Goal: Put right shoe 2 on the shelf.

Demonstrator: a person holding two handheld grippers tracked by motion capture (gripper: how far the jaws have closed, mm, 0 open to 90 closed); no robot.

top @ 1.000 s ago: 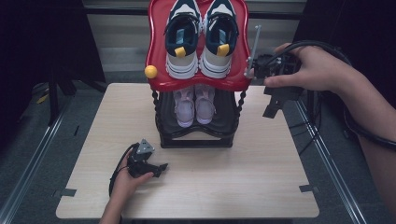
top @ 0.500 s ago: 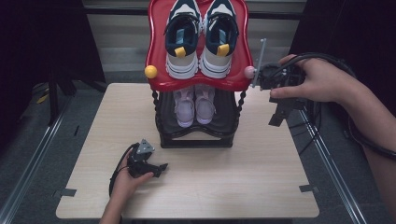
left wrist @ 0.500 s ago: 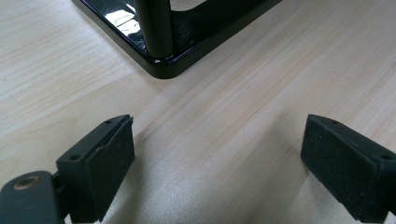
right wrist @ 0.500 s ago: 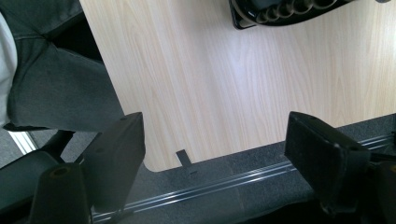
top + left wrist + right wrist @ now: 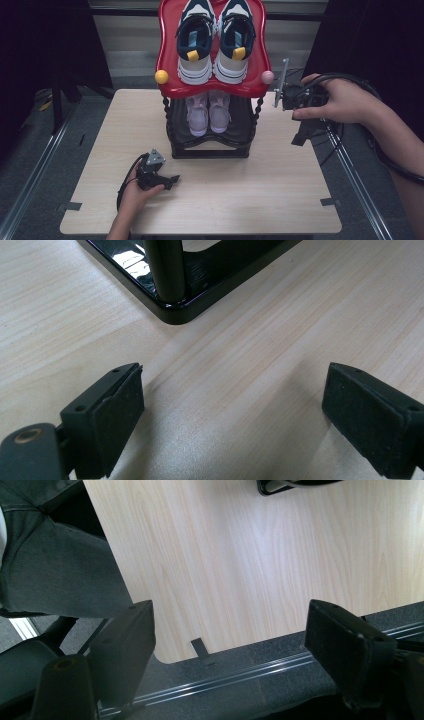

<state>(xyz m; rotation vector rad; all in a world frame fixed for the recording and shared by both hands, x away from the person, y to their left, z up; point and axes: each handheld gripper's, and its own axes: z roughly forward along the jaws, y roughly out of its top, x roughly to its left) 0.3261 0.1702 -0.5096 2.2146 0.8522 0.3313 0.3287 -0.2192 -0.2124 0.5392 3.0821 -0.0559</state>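
A two-tier shoe rack [image 5: 172, 85] stands at the back middle of the table. Its red top shelf carries a pair of navy and white sneakers [image 5: 215, 40]. On the black lower shelf sits a pair of pale pink shoes [image 5: 207, 112]. My left gripper [image 5: 171, 179] rests on the table in front of the rack's left side, open and empty. In the left gripper view the left gripper [image 5: 235, 375] frames bare wood, with the rack's black base corner [image 5: 175, 310] beyond. My right gripper [image 5: 301, 134] hangs in the air right of the rack, jaws pointing down. In the right gripper view the right gripper [image 5: 230, 612] is open over the table's corner.
The light wooden table [image 5: 250, 195] has tape tabs at its front corners. Metal floor rails [image 5: 240, 677] run along its sides. A person's dark trouser leg [image 5: 50, 565] lies beside the table edge. A yellow knob [image 5: 161, 76] and a pink knob [image 5: 267, 77] stick out from the red shelf.
The right hand has come down and a little toward the near side beside the rack, its jaws still open. The left hand and the shoes have not moved.
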